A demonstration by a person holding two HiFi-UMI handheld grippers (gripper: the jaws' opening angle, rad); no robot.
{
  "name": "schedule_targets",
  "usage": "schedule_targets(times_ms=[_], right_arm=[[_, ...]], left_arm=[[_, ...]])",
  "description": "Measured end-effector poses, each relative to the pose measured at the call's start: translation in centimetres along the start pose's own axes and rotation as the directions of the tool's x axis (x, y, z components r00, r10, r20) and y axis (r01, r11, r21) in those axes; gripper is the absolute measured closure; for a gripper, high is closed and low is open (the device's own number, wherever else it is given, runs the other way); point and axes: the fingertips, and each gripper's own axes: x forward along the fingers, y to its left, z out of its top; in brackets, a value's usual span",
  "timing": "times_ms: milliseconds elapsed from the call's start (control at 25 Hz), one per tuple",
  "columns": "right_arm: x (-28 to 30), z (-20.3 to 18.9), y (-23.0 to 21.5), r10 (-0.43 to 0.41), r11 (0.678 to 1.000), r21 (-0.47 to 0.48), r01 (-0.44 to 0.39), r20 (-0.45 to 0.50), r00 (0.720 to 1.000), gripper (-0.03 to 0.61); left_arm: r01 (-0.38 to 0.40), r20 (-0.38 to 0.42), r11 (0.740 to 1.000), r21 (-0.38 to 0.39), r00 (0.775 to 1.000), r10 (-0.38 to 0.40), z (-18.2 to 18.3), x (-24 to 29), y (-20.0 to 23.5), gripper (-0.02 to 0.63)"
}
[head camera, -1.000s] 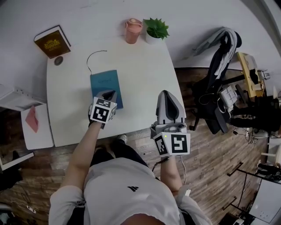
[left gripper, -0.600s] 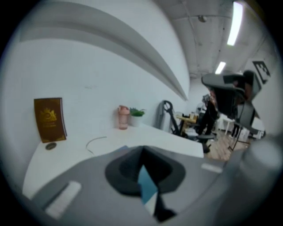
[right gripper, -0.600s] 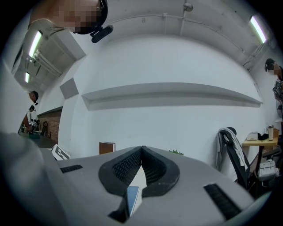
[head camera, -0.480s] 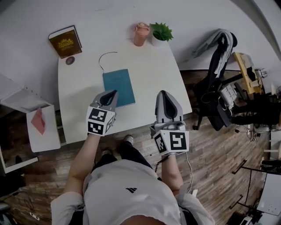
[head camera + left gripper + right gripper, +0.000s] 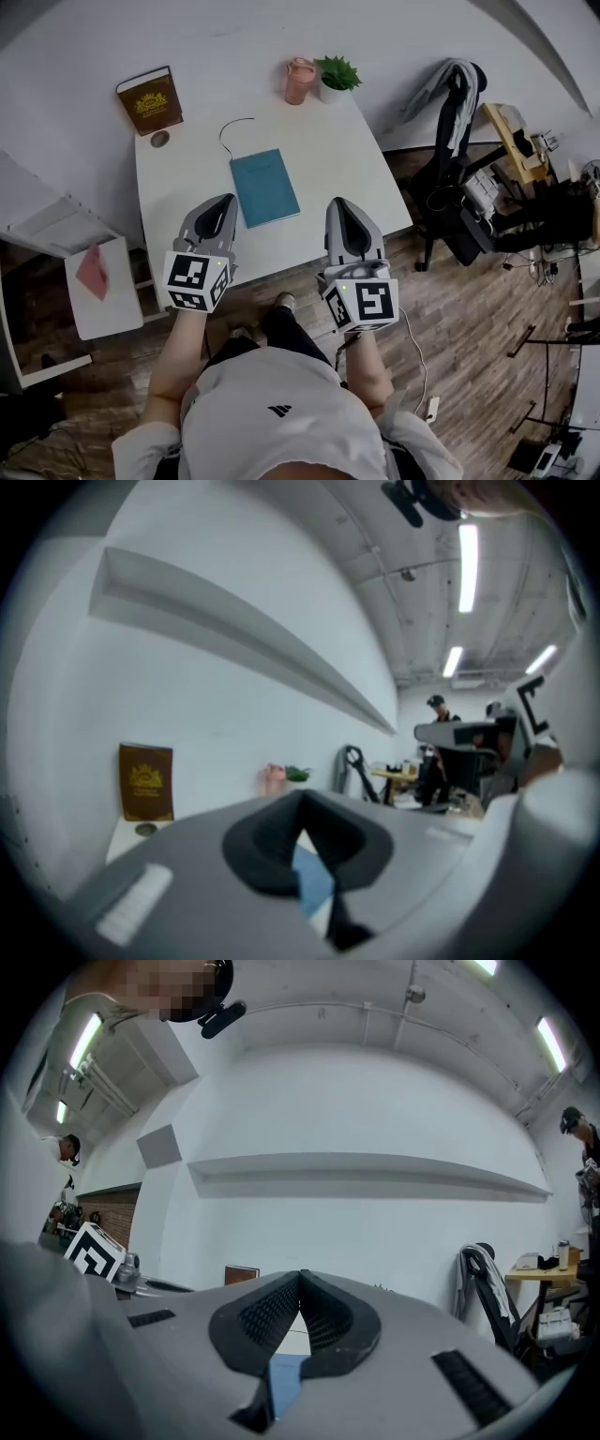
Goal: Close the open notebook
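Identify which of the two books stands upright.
The brown book with the gold emblem, upright at the back left; the teal notebook lies flat and closed.

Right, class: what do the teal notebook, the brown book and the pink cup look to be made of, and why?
Thin teal notebook: probably card cover, matt, lying flat without shine. Thick brown book with gold emblem: likely hardback board, cloth or leather-look, stiff edges. Pink cup: smooth plastic or ceramic; too small to tell.
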Motion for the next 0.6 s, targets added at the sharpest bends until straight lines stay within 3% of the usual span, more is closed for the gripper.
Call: schedule_targets(times_ms=[360,600], right_arm=[[-3.0,1.4,2.9,-0.026,0.999,-0.019,0.027,0.025,0.999,0.584],[-5.1,2.2,4.6,-0.041,0.999,-0.025,0.043,0.045,0.998,0.584]], left_arm=[[-0.057,0.111,0.998,-0.015,0.992,0.058,3.1,-6.5,1.5,0.606],[-0.084,0.170,0.996,0.031,0.982,0.078,4.4,-10.3,1.6,0.606]])
